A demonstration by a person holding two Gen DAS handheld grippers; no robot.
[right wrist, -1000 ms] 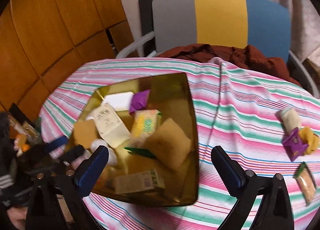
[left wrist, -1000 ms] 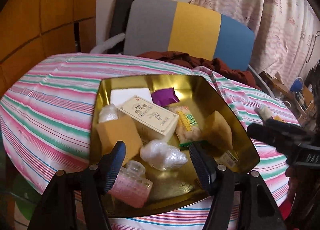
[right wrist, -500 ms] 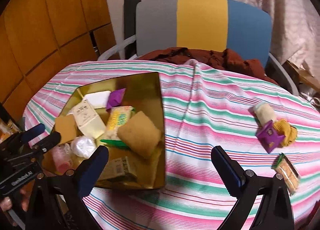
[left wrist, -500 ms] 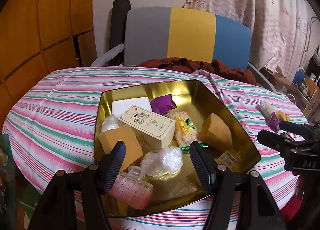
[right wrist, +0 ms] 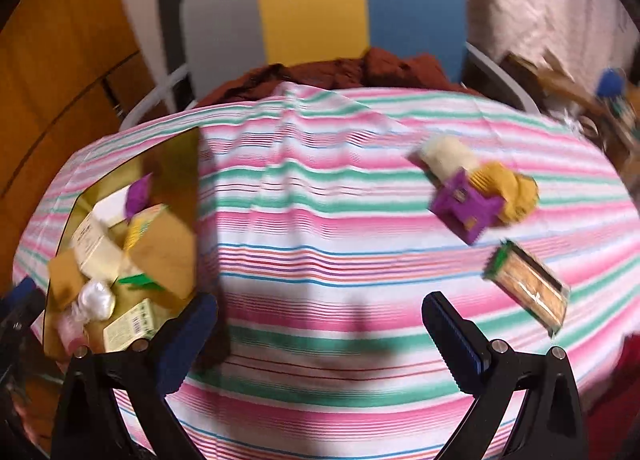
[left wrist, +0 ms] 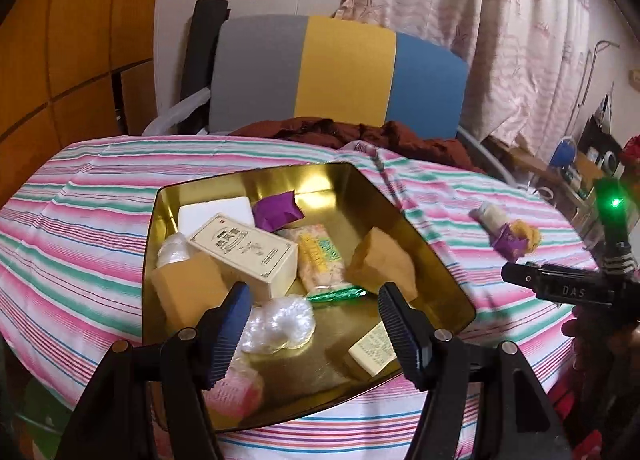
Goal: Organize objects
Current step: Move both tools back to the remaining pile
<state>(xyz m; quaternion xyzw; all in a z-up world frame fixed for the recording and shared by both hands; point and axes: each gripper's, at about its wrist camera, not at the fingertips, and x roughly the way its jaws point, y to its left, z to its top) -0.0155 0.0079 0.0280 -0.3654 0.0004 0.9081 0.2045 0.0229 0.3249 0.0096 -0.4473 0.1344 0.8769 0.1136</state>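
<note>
**Both grippers empty over the striped table, gold tray half filled**

From the left wrist camera, the left gripper (left wrist: 314,320) hangs with its jaws spread and nothing between them, poised over the near edge of the gold tray (left wrist: 420,227). The tray sits on a pink, green and white striped tablecloth (left wrist: 80,227). Inside it lie a cream box with printed characters (left wrist: 244,256), a white block (left wrist: 216,209) behind that, a purple packet (left wrist: 278,211), a yellow-green snack packet (left wrist: 322,260), two tan sponge-like blocks (left wrist: 188,292) (left wrist: 380,264), a clear crinkled wrapper (left wrist: 280,322), a small cream carton (left wrist: 374,352) and a pink item (left wrist: 236,392) at the near corner, partly hidden by a finger. Out on the cloth, well apart from the tray, a small cluster of packets (left wrist: 506,230) rests. The right gripper (left wrist: 556,288) shows at the right edge, side-on.

From the right wrist camera, which is blurred, the right gripper (right wrist: 320,324) is also spread wide and empty, above bare cloth. The tray (right wrist: 188,163) is off to its left. Ahead and to the right lie a pale roll (right wrist: 448,155), a purple packet (right wrist: 466,207) touching it, a yellow packet (right wrist: 510,189) just beside that, and nearer, a clear-wrapped biscuit packet (right wrist: 528,288). A grey, yellow and blue chair (right wrist: 316,7) stands behind the table, brown cloth (right wrist: 360,71) heaped on its seat.
</note>
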